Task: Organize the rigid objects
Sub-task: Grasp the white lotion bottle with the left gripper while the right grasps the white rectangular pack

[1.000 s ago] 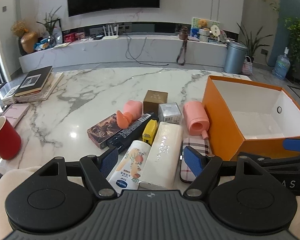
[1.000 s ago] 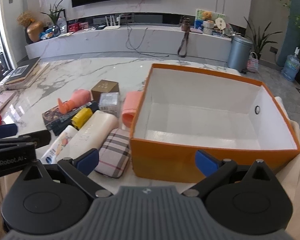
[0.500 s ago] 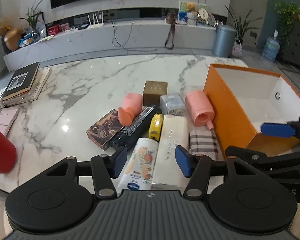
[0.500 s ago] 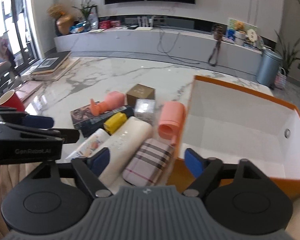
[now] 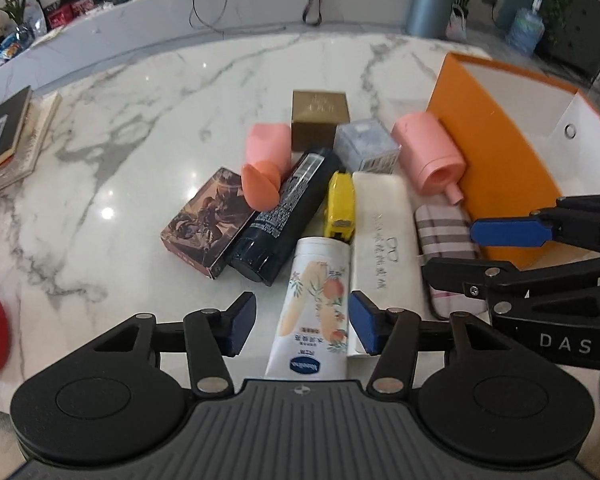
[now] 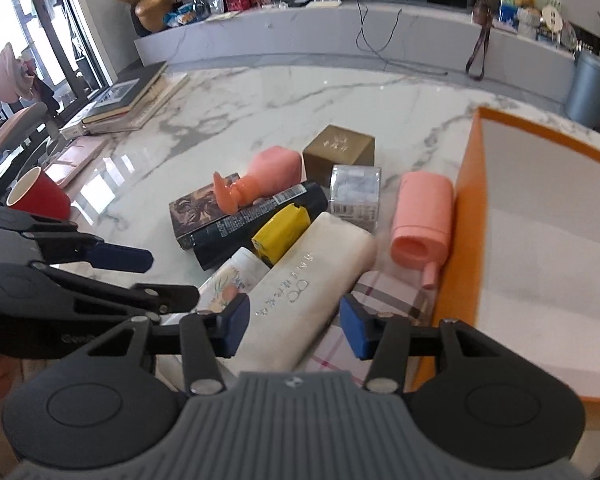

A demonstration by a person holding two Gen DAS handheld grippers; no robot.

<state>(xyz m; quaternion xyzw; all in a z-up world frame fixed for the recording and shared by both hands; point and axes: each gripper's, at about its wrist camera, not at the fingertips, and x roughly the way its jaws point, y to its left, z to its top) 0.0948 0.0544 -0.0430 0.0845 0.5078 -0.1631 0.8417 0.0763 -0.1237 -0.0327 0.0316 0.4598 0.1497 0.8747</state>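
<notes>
Left tool (image 5: 302, 322) open wide astride the white printed lotion tube (image 5: 314, 309); right tool (image 6: 294, 325) wide over the cream oblong case (image 6: 306, 292).

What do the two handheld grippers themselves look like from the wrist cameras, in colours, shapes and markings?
Both match: the left gripper and right gripper have matte black linkage arms with silver pivot pins, two round black discs flanking a ribbed grey centre plate, and blue rectangular finger pads. Seen side-on, the right one carries white lettering ending "DAS"; the left shows faint, partly hidden lettering. No cables or sleeves show.
</notes>
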